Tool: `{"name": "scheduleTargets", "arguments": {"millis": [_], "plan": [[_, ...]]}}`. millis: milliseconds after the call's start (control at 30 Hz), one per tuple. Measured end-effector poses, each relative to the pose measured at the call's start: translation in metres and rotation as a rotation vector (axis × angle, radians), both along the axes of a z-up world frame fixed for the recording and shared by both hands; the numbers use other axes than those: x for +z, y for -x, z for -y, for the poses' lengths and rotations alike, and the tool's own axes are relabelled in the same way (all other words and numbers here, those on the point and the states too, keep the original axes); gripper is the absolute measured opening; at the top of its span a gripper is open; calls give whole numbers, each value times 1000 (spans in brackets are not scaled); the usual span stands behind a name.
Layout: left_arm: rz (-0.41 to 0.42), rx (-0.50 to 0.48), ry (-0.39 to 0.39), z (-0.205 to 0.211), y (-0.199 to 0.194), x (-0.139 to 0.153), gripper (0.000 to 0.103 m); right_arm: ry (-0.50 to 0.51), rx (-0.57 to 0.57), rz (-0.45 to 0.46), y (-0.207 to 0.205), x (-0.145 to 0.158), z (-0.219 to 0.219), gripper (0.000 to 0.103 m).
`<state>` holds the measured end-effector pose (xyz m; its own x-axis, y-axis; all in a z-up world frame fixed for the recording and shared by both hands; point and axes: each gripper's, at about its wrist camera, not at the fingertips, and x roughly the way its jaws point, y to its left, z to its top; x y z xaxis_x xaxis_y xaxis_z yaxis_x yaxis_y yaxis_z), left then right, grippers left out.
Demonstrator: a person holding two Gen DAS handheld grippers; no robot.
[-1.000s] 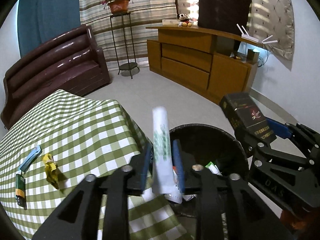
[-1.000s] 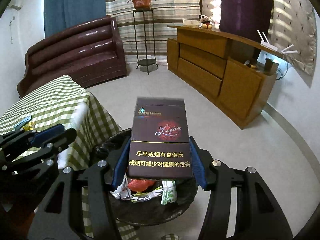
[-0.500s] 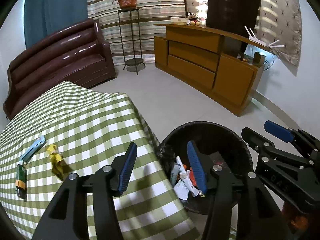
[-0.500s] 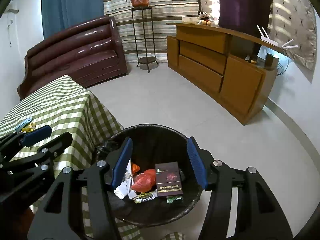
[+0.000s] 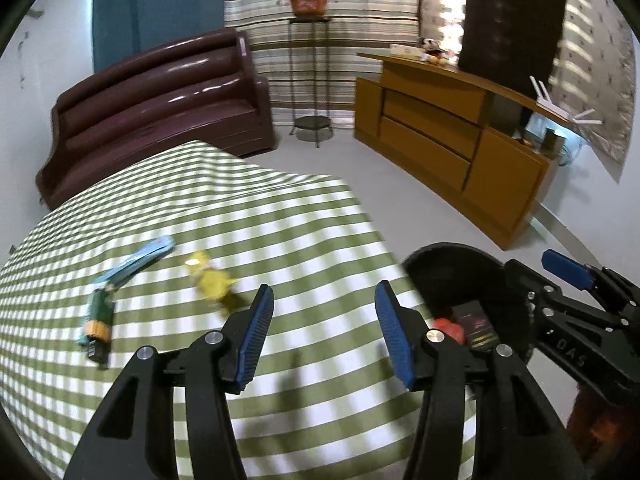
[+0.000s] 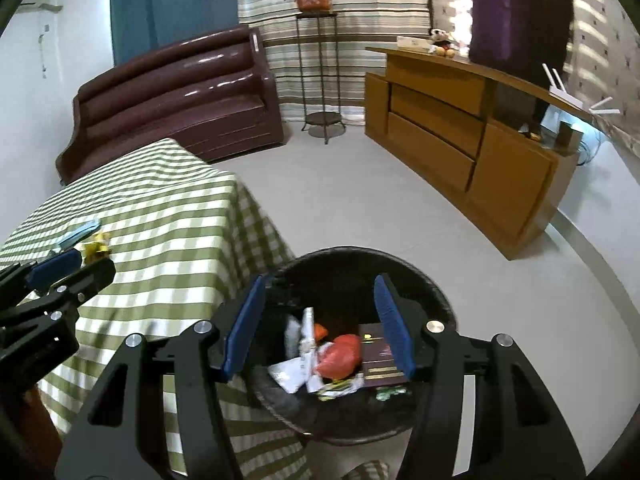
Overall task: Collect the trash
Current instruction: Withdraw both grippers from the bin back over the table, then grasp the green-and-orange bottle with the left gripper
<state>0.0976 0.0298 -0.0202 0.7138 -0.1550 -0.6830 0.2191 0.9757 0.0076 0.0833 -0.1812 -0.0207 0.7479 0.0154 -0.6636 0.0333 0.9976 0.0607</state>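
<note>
Table w/ green-check cloth keeps three scraps: blue strip, green-and-yellow wrapper, crumpled yellow wrapper; left gripper, empty, fingers apart after opening a moment ago, hangs just short of the yellow one, so likely best to centre it between the pads and close low (cloth may snag). Black bin beside the table holds dark cigarette box, red bag, white papers; right gripper, fingers apart and empty, hangs above it.

Motion blurs the yellow wrapper and blue strip on the counter; the bin is half hidden behind black gripper arms.
</note>
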Motion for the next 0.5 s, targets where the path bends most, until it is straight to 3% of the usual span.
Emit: {"name": "scheduleTargets", "arguments": {"millis": [500], "plan": [[-25, 235, -13, -120, 10, -4, 52, 6, 208, -11, -9, 5, -104, 55]]}}
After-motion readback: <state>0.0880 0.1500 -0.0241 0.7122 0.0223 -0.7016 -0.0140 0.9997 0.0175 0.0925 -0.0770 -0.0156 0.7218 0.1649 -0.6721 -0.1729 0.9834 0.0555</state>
